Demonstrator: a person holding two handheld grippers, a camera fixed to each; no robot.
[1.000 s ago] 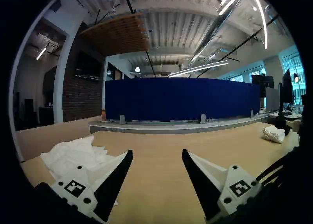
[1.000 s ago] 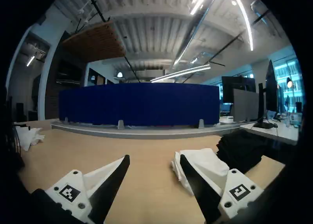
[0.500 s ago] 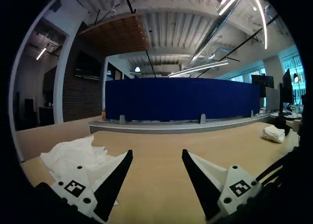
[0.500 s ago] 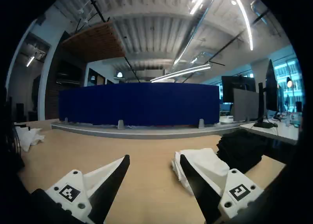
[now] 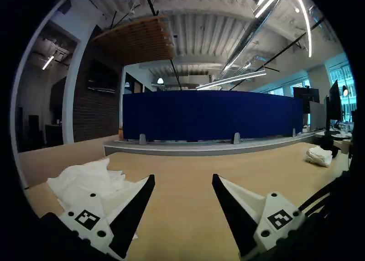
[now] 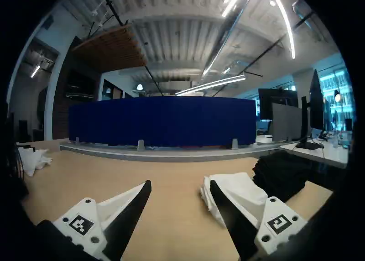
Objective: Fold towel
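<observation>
A crumpled white towel (image 5: 86, 182) lies on the wooden table at the left of the left gripper view, partly behind the left finger. My left gripper (image 5: 183, 181) stands open just above the table, nothing between its fingers. A folded white towel (image 6: 235, 190) lies at the right in the right gripper view, partly behind the right finger. My right gripper (image 6: 180, 188) is open too, holding nothing. Both white cloths recur far off: the folded towel (image 5: 319, 156) at the right edge, the crumpled towel (image 6: 33, 160) at the left edge.
A blue divider panel (image 5: 212, 115) on a grey rail closes the far side of the table (image 5: 191, 169). A black fabric heap (image 6: 280, 172) sits right of the folded towel. Monitors (image 6: 285, 117) stand on desks at the right.
</observation>
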